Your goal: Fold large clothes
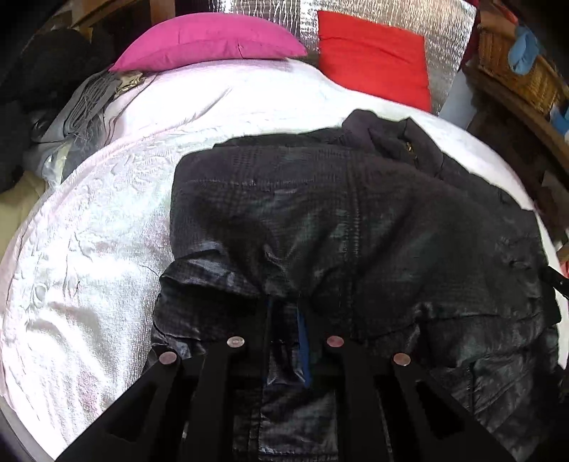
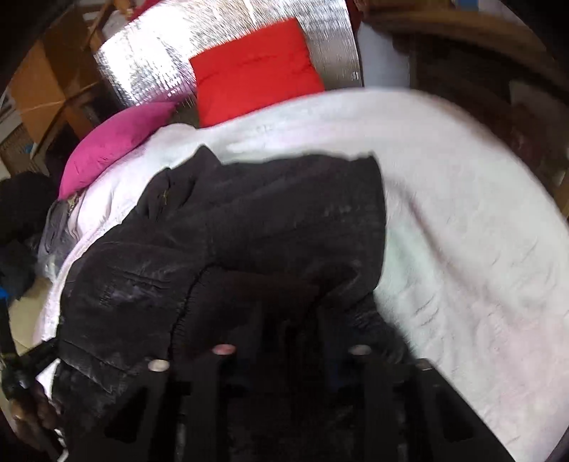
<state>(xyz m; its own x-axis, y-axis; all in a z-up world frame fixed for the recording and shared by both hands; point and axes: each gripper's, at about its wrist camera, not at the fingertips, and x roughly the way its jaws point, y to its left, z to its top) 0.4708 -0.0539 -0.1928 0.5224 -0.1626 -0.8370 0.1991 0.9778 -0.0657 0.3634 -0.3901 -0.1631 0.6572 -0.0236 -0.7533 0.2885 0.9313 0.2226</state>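
Observation:
A large black quilted jacket (image 1: 338, 213) lies on a white bedspread (image 1: 106, 231). Its near edge is gathered up between the fingers of my left gripper (image 1: 284, 312), which is shut on the fabric. The jacket also shows in the right wrist view (image 2: 249, 231), with a ribbed cuff or hem bunched at my right gripper (image 2: 288, 320). That gripper is shut on the dark fabric, and its fingertips are buried in it. The right view is blurred. The jacket's collar (image 1: 391, 135) lies at the far end.
A pink pillow (image 1: 213, 39) and a red pillow (image 1: 373, 57) lean at the head of the bed against a silver foil panel (image 1: 355, 10). Grey clothes (image 1: 81, 103) are piled at the bed's left side. A wicker basket (image 1: 515, 71) stands at the right.

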